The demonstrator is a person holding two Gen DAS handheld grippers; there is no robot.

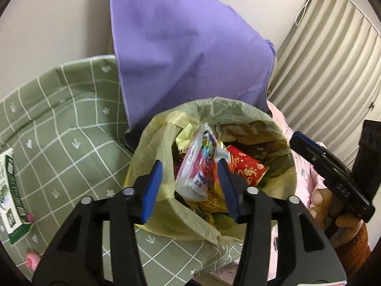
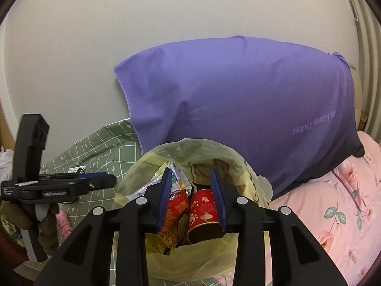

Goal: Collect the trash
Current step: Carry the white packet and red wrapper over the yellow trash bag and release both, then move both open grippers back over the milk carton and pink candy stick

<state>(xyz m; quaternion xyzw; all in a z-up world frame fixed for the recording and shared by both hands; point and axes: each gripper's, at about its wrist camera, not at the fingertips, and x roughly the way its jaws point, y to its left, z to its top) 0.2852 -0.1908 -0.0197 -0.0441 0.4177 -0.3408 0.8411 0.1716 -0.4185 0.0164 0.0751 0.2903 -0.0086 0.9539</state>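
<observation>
Left wrist view: I hold my left tool over the yellow-lined trash bin at the centre of the frame, its blue pads spread wide with nothing clamped between them. A blurred, colourful snack wrapper sits in the gap between the pads, above the bin's contents; I cannot tell whether it touches either pad or is loose. A red paper cup lies in the bin just right of it. At the left edge, a green-and-white carton lies on the green checked bedspread, with a small pink object at lower left. The right tool enters from the right edge.

Right wrist view: My right tool hangs over the same bin, lower centre of the frame, pads well apart and gripping nothing. The red cup lies in the bin between them, touching neither as far as I can see. The left tool is at the left edge, beside the bin. A purple pillow leans on the wall behind.

I judge collection well advanced: the bin is nearly full, while the carton and pink object on the bed appear left to gather.
</observation>
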